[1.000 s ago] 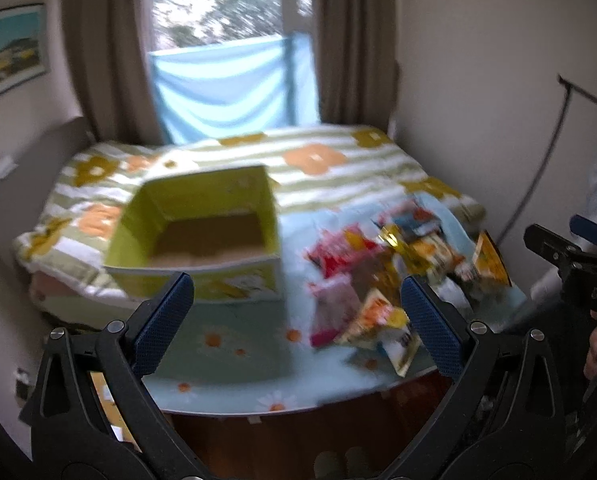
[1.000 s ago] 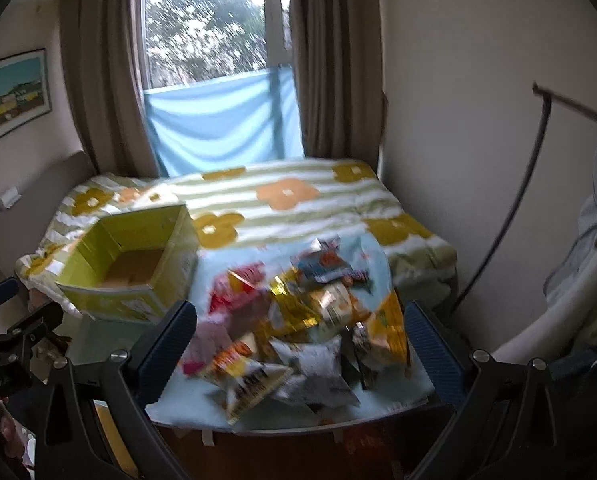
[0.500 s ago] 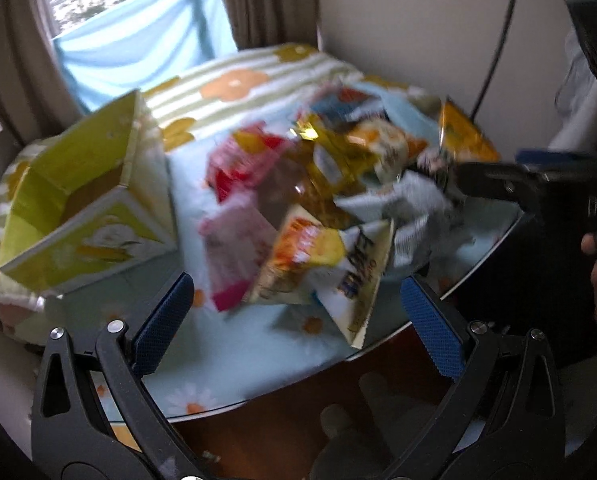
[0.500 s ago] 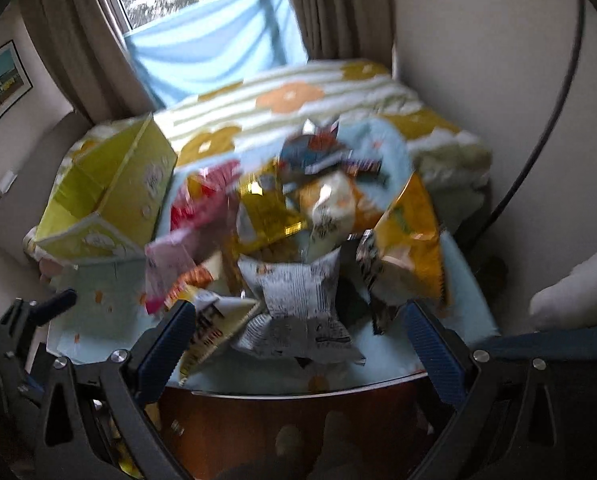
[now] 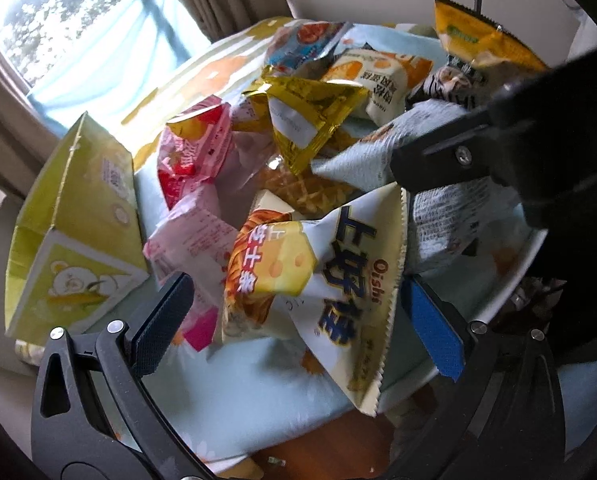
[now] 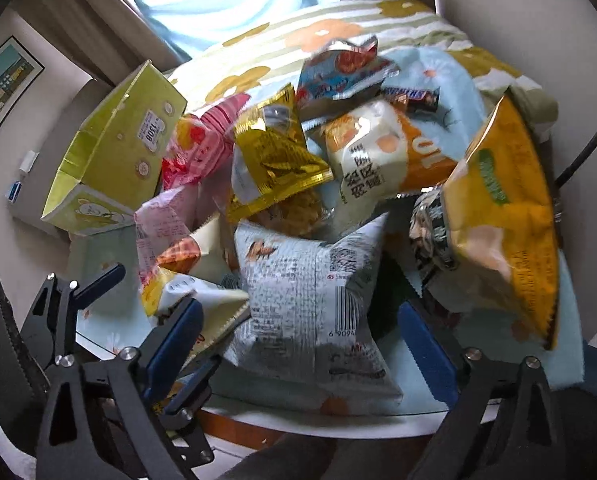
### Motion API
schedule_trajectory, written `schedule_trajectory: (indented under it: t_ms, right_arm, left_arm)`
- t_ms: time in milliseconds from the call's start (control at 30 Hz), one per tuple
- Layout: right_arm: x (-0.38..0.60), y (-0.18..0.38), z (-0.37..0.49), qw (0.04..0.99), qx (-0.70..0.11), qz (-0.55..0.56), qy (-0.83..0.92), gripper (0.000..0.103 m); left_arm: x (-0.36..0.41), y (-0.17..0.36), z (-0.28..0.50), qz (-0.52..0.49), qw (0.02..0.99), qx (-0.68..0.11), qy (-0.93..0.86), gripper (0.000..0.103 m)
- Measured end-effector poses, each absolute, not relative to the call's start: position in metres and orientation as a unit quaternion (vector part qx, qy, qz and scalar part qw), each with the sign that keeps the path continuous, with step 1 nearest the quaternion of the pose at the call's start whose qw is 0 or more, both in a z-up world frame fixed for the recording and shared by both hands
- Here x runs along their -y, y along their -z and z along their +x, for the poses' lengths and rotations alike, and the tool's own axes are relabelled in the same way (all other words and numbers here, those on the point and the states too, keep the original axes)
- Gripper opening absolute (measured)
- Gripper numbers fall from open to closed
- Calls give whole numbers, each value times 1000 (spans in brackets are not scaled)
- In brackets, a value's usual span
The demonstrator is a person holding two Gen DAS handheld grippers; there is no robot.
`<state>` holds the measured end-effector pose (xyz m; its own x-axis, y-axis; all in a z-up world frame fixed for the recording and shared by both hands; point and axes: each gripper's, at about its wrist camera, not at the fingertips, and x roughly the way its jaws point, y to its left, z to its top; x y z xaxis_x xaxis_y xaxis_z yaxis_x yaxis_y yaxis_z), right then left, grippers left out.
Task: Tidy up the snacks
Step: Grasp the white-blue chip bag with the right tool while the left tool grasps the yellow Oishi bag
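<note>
Over the tabletop [image 5: 258,396] now, right on top of the snack pile — a second ago I was hanging back with the whole room in view, and both my grippers have swooped in close. My left gripper [image 5: 298,320] is spread wide, fingers either side of the white-and-yellow Oishi bag [image 5: 322,264] at the near edge of the heap, not yet touching it as far as I can tell. My right gripper [image 6: 298,340] is just as wide apart, straddling the pale blue-grey bag [image 6: 310,300] beside it. Nothing is clamped yet. The yellow-green box [image 5: 74,216] sits at the left of the tabletop, just beside the pink packets [image 5: 194,236], and I can't see inside it from here. Behind lie the gold bag [image 6: 274,164], the orange-and-white bag [image 6: 382,148] and the big yellow bag [image 6: 506,216], all still heaped. So the approach is over; I reckon the sorting is only starting, first picks are lined up, and closing comes next.
</note>
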<state>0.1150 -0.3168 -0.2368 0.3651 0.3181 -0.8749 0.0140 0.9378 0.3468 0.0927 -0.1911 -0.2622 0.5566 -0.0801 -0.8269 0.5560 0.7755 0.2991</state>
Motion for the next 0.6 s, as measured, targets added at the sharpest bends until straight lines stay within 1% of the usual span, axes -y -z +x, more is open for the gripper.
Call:
schedule_trajectory:
  t_ms: [100,167,200,267,300,400,433,467,533,600]
  right_arm:
    - [321,246,119,803,-565,161,-97,96]
    - [323,250,121,801,-567,167,-100,85]
    - [324,253,122,797,-569,173,-106,83]
    - [328,257,124,790,-574,184,-111,76]
    - [330,260,125,787,-576,192,-113,76]
    - [337,264,126,780,-577,214,-114,75]
    - [339,265,126,779,-577,219,-115,75]
    - [341,265,126,777,-576,226,-117,75]
    - [344,265,126,776,-575,232,-118,75]
    - [347,264,126,775,-574,237,-118,75]
  left_arm:
    - [193,269,97,284,831,-434,202,102]
    - [194,272,99,289,827,-435,207,102]
    - [196,275,100,292,824,-437,211,102]
    - [199,279,103,296,820,-440,217,102]
    - [200,281,104,298,818,-440,220,101]
    - [204,283,104,303,815,-441,223,94]
    - [204,284,105,305,814,-442,220,85]
    - [203,284,104,307,814,-443,218,79]
    - [201,283,104,304,813,-443,222,73]
    - [203,284,100,301,813,-445,223,69]
